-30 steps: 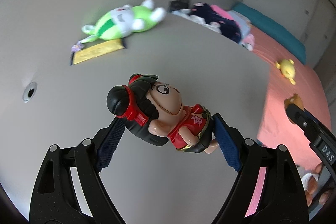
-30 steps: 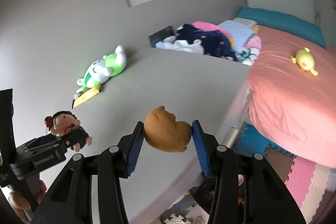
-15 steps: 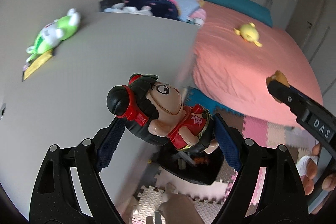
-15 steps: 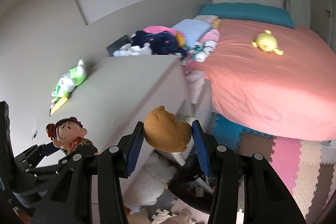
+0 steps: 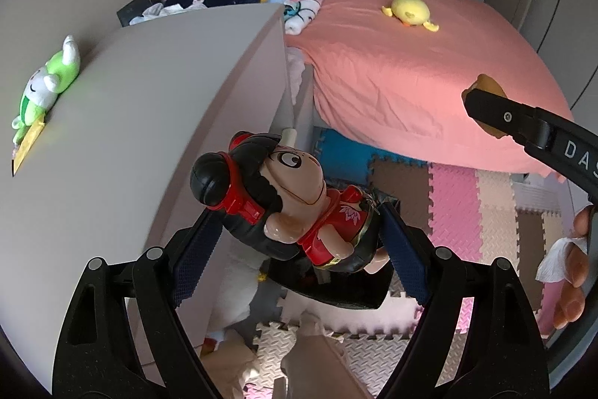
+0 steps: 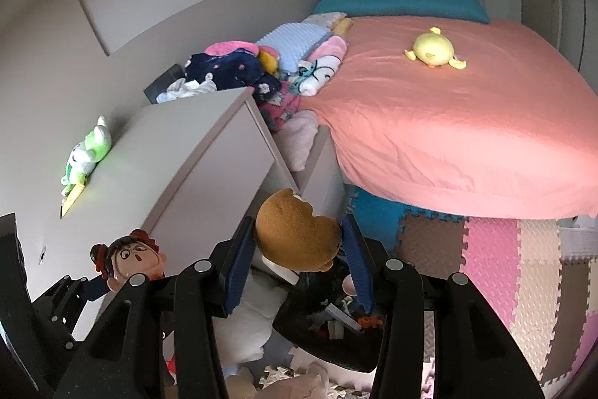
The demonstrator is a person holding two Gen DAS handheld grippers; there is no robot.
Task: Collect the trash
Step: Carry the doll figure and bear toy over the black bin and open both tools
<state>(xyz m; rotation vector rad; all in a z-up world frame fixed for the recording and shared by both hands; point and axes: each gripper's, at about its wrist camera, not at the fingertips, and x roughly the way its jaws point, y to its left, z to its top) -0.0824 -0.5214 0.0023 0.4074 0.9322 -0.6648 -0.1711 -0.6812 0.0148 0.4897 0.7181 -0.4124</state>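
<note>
Tools, two: left tool clamped on one doll figurine; right tool clamped on one brown plush; one yellow plush on bed.

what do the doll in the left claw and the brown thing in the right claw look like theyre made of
The doll in the left claw looks like hard, glossy molded plastic: its black hair and face carry sharp highlights. The brown toy in the right claw looks like soft plush: a matte, fuzzy nap with no shine, probably stuffed fabric.
</note>
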